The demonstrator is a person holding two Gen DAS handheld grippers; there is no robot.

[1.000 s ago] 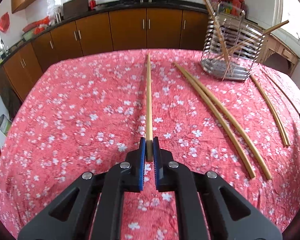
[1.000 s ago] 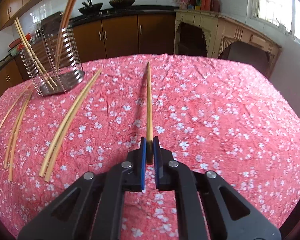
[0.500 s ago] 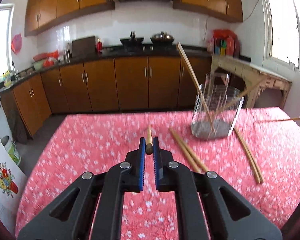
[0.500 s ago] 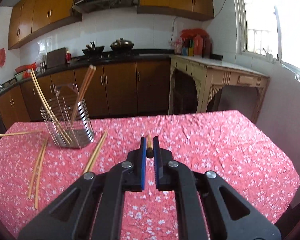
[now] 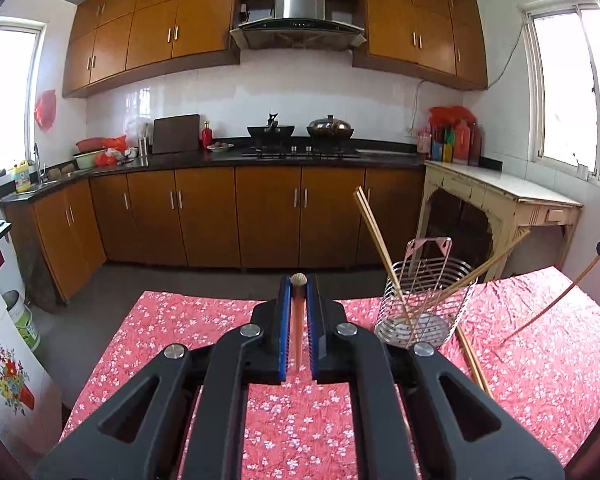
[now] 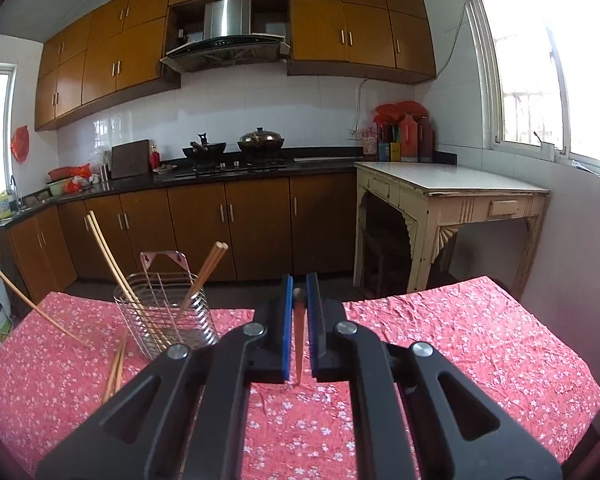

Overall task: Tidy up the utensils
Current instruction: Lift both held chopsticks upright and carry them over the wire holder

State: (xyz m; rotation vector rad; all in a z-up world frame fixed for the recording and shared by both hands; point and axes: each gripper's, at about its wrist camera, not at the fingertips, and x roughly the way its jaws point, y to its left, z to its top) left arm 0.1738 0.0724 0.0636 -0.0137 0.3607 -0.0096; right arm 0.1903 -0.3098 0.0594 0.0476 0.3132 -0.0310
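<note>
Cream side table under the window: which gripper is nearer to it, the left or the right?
Right. The cream side table stands just ahead-right of the right gripper. The left gripper has it farther off to its right, beyond the wire holder.

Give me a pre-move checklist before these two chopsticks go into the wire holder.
1. Left gripper shut on its chopstick: ok.
2. Right gripper shut on its chopstick: ok.
3. Wire holder upright on the tablecloth: ok.
4. Room left in the holder beside the chopsticks already in it: ok.
5. Held chopsticks lifted off the cloth: left cannot tell; right not ok, tip looks to touch.
6. Loose chopsticks left on the cloth: not ok.
</note>
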